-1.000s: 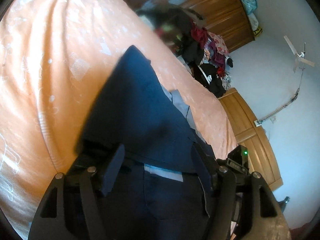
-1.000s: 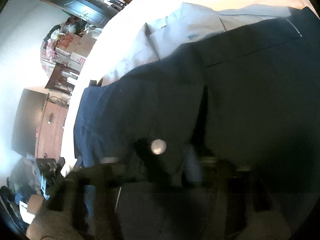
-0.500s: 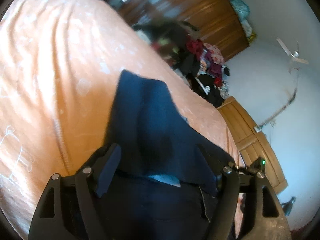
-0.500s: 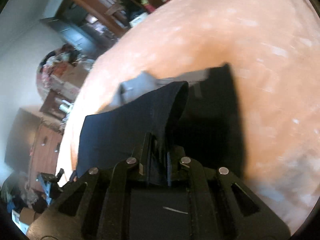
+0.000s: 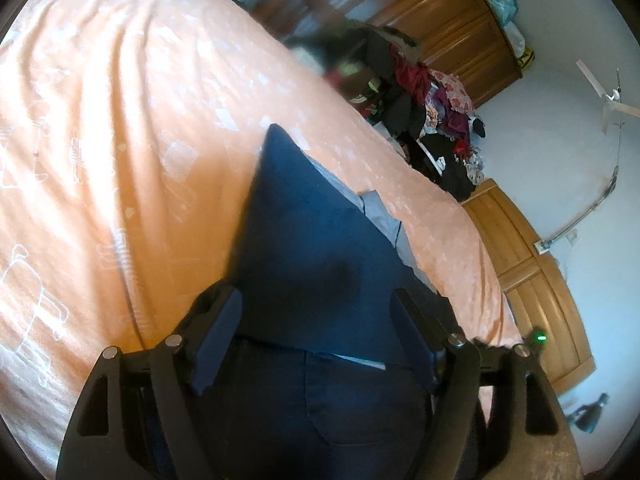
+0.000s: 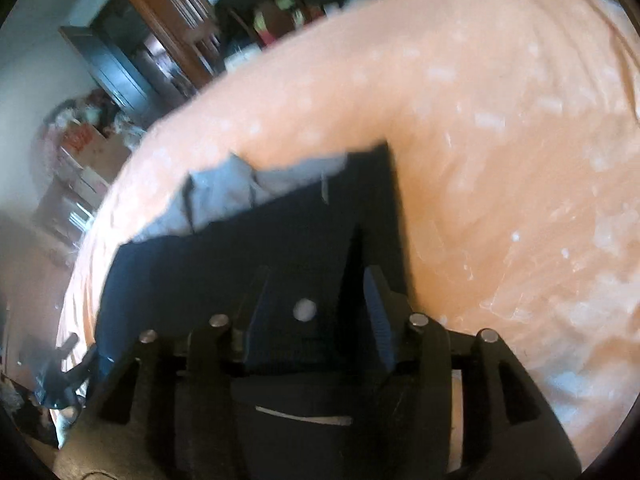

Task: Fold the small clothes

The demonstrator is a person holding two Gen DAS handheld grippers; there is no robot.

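No legible text, label, brand, number or sign appears in either view. The white line drawings printed on the orange cotton bedsheet (image 5: 100,128) are outlines, not letters. The red print on the cardboard box (image 6: 82,138) beside the bed is too blurred to read. The small round silver button (image 6: 305,309) on the folded navy-blue garment (image 5: 312,248) bears no readable marking

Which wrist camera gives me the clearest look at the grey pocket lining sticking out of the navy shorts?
The right wrist view: the grey lining lies exposed along the far edge of the navy shorts, though slightly blurred. The left wrist view shows only a thin grey strip along the shorts' right edge.
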